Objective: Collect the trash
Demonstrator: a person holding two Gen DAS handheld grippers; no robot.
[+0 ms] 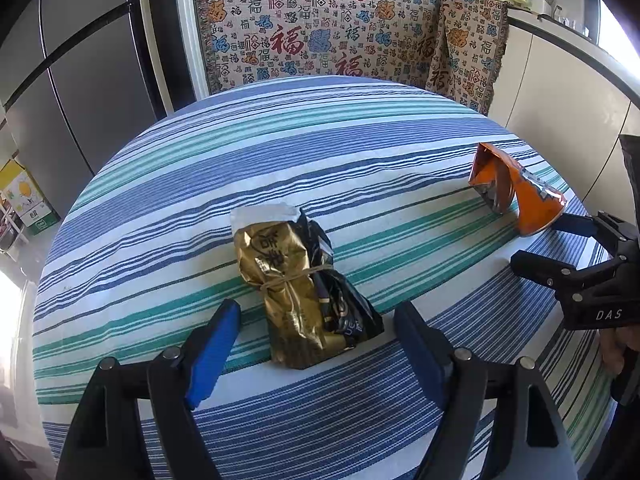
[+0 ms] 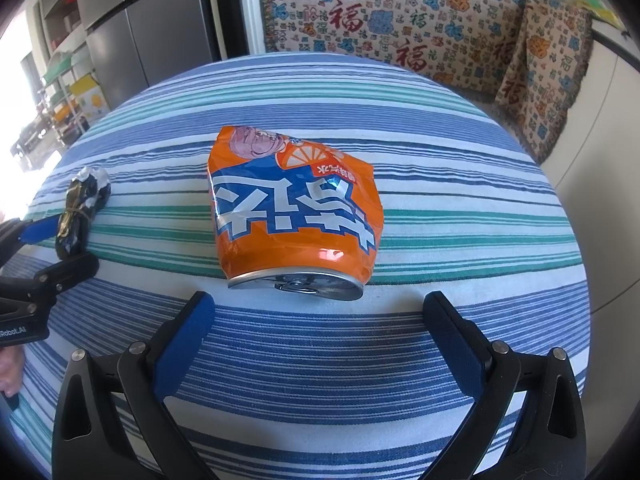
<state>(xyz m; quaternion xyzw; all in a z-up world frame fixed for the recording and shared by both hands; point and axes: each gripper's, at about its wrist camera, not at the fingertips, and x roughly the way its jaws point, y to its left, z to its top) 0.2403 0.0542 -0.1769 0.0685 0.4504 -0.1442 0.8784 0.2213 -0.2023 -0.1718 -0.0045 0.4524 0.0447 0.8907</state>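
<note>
A crumpled gold and black wrapper (image 1: pixel 308 288), tied with string, lies on the striped tablecloth (image 1: pixel 280 152). My left gripper (image 1: pixel 316 320) is open, its blue fingers on either side of the wrapper's near end. A crushed orange soda can (image 2: pixel 294 208) lies on its side further right. My right gripper (image 2: pixel 320 312) is open just in front of the can's top rim, not touching it. The can (image 1: pixel 516 188) and right gripper (image 1: pixel 552 244) show at the right of the left wrist view. The wrapper (image 2: pixel 80 208) and left gripper (image 2: pixel 56 240) show at the left of the right wrist view.
A patterned throw (image 1: pixel 340 28) covers a seat behind the round table. A grey fridge (image 1: pixel 80 80) stands at the left, white cabinets (image 1: pixel 560 88) at the right. A cardboard box (image 1: pixel 28 200) sits on the floor at the left.
</note>
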